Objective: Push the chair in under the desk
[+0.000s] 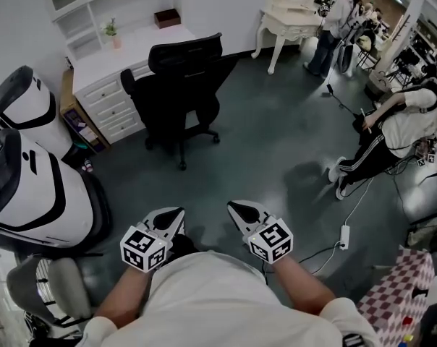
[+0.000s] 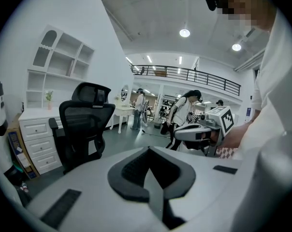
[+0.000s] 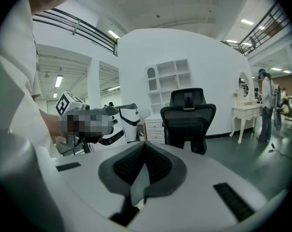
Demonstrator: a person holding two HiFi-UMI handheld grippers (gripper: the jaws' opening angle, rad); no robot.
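Two grippers sat low and close to the body in the head view, the left gripper (image 1: 176, 215) and the right gripper (image 1: 236, 210) side by side. Both had their jaws pressed together on nothing. The chair (image 1: 181, 92) stood well ahead of them, a little left of the left gripper's line, so that gripper was slightly the nearer. The desk (image 1: 135, 45) lay beyond the chair and further left, its front edge running obliquely. The push would likely have to go forward and leftward.

In the left gripper view the jaws met with nothing between them. The chair (image 2: 83, 124) was ahead and to their left, well apart, and the desk (image 2: 37, 114) was just left of it.

In the right gripper view the jaws were likewise closed and empty. The chair (image 3: 187, 122) was ahead, slightly right of their line, with the desk's drawers (image 3: 153, 128) just left of it. Which way the seat faced could not be told.
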